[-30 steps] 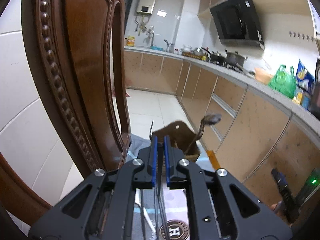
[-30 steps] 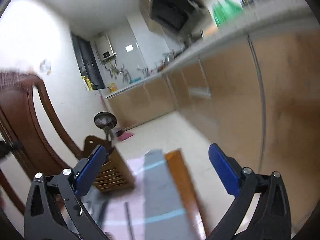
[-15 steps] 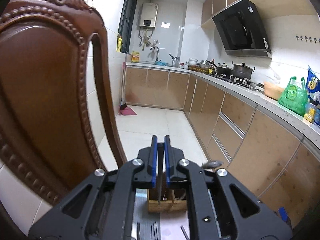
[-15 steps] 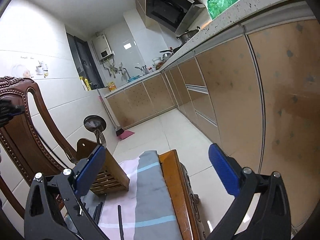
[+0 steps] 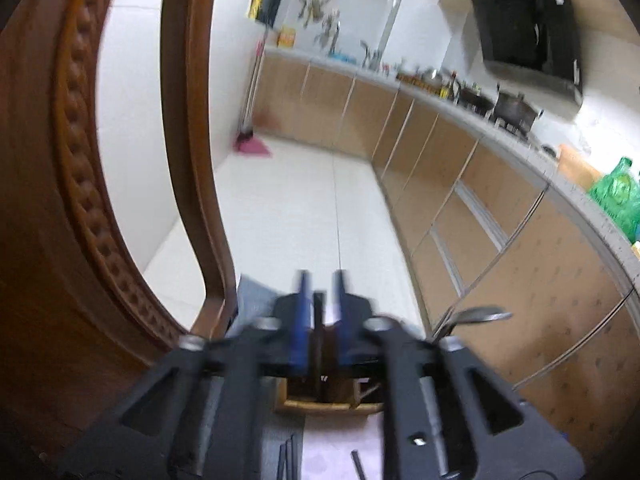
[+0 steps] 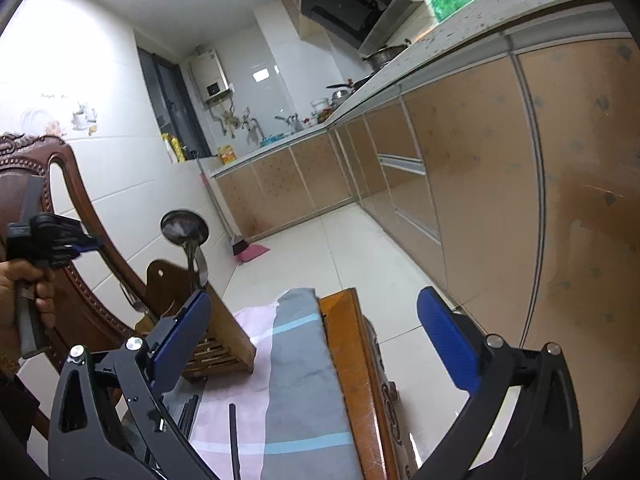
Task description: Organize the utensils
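My left gripper (image 5: 319, 292) pinches a thin, stiff, probably slippery chopstick (image 5: 318, 312) near its top above the wooden holder (image 5: 326, 402), while my right gripper (image 6: 316, 340) gapes empty.

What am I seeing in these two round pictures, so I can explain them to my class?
No robot: a person holds a clamp tool in each hand, each with a wide-angle camera looking along its jaws. One picture comes from the left gripper, whose jaws pinch a thin dark stick, blurred, above the slatted wooden utensil holder. The other comes from the right gripper, jaws open and empty. A metal ladle stands in the holder; loose dark sticks lie on the pink-and-grey cloth.
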